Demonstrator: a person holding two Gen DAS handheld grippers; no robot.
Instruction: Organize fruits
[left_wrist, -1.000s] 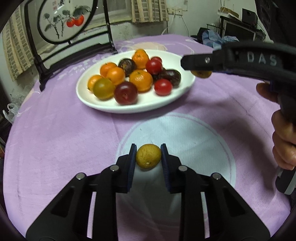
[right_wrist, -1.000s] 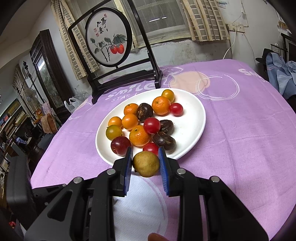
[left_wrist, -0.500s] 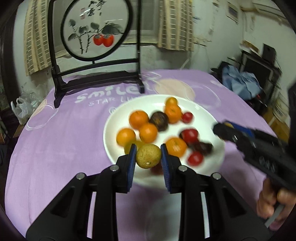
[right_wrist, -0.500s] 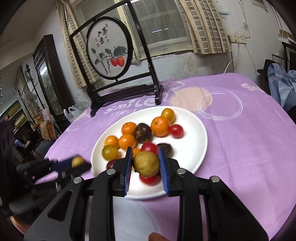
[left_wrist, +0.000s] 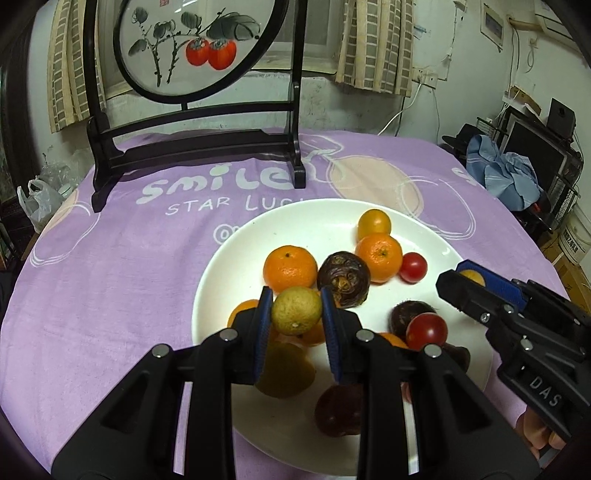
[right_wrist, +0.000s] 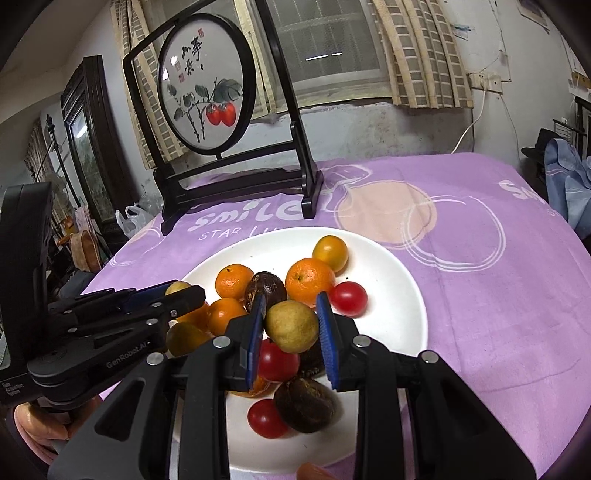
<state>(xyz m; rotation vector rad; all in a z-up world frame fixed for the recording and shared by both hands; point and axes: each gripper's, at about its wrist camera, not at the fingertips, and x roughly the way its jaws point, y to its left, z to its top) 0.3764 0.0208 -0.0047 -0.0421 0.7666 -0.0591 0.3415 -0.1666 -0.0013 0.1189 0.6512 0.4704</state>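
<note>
Left gripper (left_wrist: 296, 325) clamped on a yellow-green citrus (left_wrist: 296, 311), held above the near-left part of the white plate (left_wrist: 236, 243). Right gripper (right_wrist: 291, 328) likewise closed on a second yellow-green fruit (right_wrist: 291, 325), hanging over the middle of the same plate, with a red tomato (right_wrist: 277, 361) and a dark brown fruit (right_wrist: 305, 405) directly beneath. Judged well along: a dozen or so pieces already heaped on the plate, no loose fruit visible on the purple cloth (left_wrist: 110, 258) of the bench, only these two left to set down.

Room for placing: crowded just ahead of and under both grippers, where mandarins (left_wrist: 290, 268), tomatoes and brown fruits touch one another. Bare white surface beyond the left gripper toward the far-left rim, and to the right of the right gripper along the far-right rim. Rim low and shallow, so a round fruit released near it likely to roll off onto the cloth. Grippers near each other across the plate, the right one's tip just beside a small tomato (left_wrist: 413, 267). Framed painting stand (left_wrist: 192, 147) well beyond the plate, clear of any move.
</note>
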